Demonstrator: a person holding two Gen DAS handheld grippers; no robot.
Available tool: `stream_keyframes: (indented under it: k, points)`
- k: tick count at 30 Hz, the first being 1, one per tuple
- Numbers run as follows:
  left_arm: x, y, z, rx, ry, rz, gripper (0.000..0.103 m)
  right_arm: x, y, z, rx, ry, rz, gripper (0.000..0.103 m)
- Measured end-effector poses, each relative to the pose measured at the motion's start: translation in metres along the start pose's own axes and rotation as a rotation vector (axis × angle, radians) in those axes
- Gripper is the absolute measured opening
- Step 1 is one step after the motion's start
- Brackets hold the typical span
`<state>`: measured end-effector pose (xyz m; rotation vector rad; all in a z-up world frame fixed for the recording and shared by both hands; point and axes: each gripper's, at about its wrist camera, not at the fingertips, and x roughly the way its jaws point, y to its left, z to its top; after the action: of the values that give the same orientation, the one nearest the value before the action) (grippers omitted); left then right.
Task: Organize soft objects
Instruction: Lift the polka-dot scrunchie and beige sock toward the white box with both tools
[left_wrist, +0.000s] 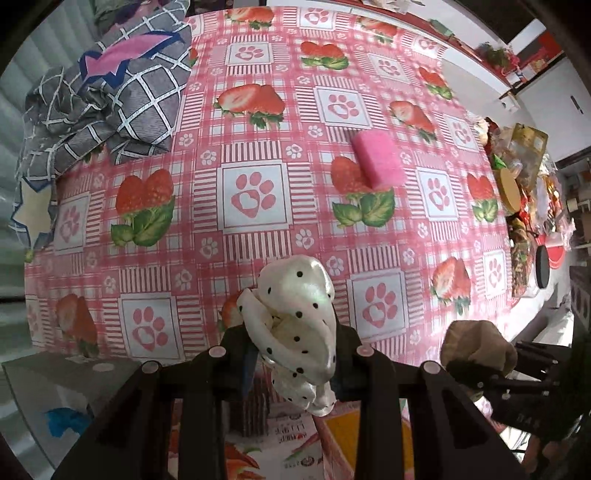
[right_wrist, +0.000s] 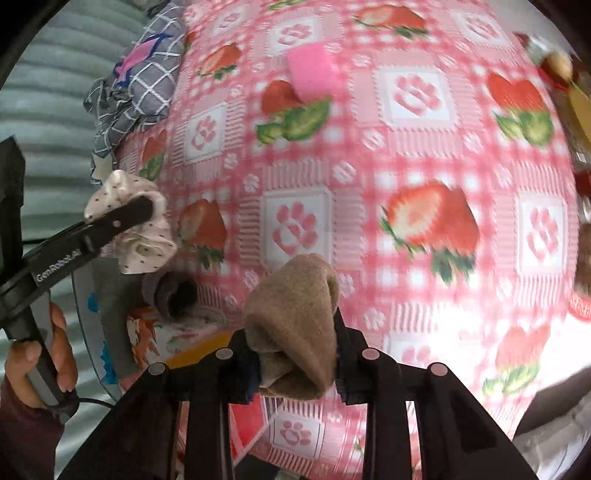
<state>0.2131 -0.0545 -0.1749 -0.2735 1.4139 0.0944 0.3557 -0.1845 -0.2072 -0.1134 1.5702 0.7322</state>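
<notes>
My left gripper (left_wrist: 295, 343) is shut on a white scrunchie with black dots (left_wrist: 299, 314), held above the table's near edge; the same scrunchie (right_wrist: 129, 225) shows at the left of the right wrist view. My right gripper (right_wrist: 295, 354) is shut on a folded brown cloth (right_wrist: 295, 325), which also appears at the lower right of the left wrist view as the brown cloth (left_wrist: 476, 350). A pink sponge (left_wrist: 378, 160) lies on the strawberry tablecloth (left_wrist: 258, 192) further out. A dark grey rolled sock (right_wrist: 173, 295) rests by the table edge.
Crumpled grey checked bedding (left_wrist: 110, 99) lies at the table's far left. Cluttered items, including a round wooden lid (left_wrist: 511, 192), crowd the right side. A printed cardboard box (left_wrist: 295, 439) sits below the near edge. A person's hand (right_wrist: 40, 365) grips the left tool's handle.
</notes>
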Motion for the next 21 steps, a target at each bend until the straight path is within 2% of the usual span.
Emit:
stream_keyframes:
  k: [5, 11, 21]
  points:
    - [-0.014, 0.003, -0.02, 0.028, -0.01, 0.013, 0.034, -0.01, -0.018, -0.026, 0.092, 0.008, 0.036, 0.032]
    - [-0.031, 0.008, -0.05, 0.051, -0.018, 0.03, 0.034, -0.022, -0.016, -0.055, 0.089, 0.0, 0.029, 0.032]
    - [-0.058, 0.001, -0.109, 0.108, -0.017, 0.013, 0.034, -0.031, -0.004, -0.101, 0.097, -0.011, 0.007, 0.032]
